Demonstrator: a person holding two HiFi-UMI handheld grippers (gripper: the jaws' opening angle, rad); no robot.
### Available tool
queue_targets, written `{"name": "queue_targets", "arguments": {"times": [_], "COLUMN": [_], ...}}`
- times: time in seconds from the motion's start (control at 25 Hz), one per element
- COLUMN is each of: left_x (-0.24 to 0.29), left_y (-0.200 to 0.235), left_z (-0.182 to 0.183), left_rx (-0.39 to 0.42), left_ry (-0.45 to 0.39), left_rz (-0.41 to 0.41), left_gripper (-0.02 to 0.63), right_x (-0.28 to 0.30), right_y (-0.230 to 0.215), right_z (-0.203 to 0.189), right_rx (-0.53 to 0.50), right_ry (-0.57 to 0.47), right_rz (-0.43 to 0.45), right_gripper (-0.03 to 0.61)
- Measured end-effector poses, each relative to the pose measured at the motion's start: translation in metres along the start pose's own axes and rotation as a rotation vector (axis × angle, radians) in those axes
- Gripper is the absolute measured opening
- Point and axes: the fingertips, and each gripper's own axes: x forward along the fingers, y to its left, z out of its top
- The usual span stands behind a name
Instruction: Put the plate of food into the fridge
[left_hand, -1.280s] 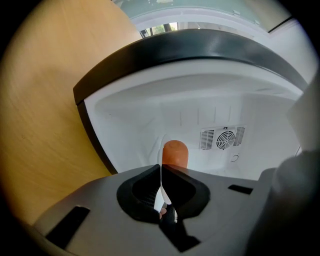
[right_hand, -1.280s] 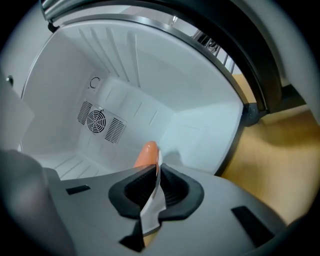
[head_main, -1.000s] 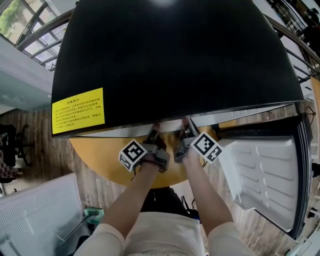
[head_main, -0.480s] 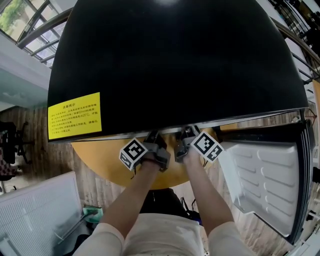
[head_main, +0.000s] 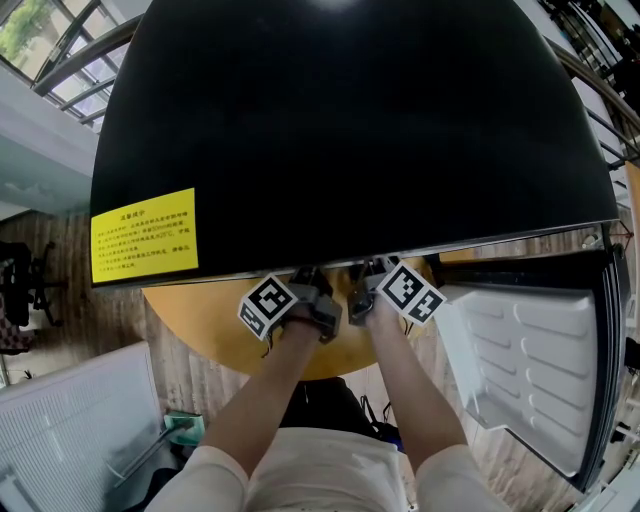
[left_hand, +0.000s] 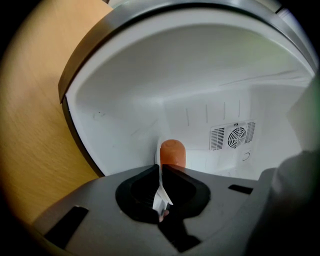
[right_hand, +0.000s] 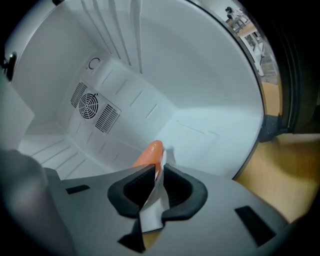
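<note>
Both grippers reach under the front edge of the black fridge (head_main: 350, 120), whose white-lined door (head_main: 530, 360) stands open at the right.

The left gripper (head_main: 308, 278) is clenched on the thin white plate (left_hand: 161, 192). In the left gripper view its jaws are pressed together with the plate rim pinched edge-on between them. An orange sausage (left_hand: 172, 154) shows on the plate just beyond the jaws.

The right gripper (head_main: 368, 275) likewise grasps the plate rim (right_hand: 152, 205), jaws tight on it, with the sausage (right_hand: 150, 152) just past them.

The plate is inside the white fridge compartment (left_hand: 150, 90), carried by both grippers. Whether it rests on the compartment floor cannot be told. A round fan vent (right_hand: 92, 111) sits in the rear wall.

A yellow printed label (head_main: 145, 233) is fixed to the fridge top at the left. A round wooden table (head_main: 200, 320) lies below the grippers.
</note>
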Motion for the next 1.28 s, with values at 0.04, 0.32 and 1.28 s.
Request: {"name": "queue_targets", "arguments": {"times": [0.04, 0.32, 1.28], "left_x": [0.000, 0.001, -0.011], "left_y": [0.000, -0.001, -0.006], "left_z": [0.000, -0.001, -0.004], "left_rx": [0.007, 0.031, 0.053], "left_ry": [0.002, 0.016, 0.050], "left_rz": [0.003, 0.024, 0.026], "left_gripper": [0.032, 0.032, 0.103], "right_x": [0.000, -0.001, -0.015], "right_y": [-0.001, -0.003, -0.004], "right_z": [-0.001, -0.002, -0.001], "right_rx": [-0.021, -0.070, -0.167], "right_ry": [0.005, 0.015, 0.012], "right_rz": [-0.012, -0.047, -0.115], "right_gripper": [0.052, 0.064, 0.104]}}
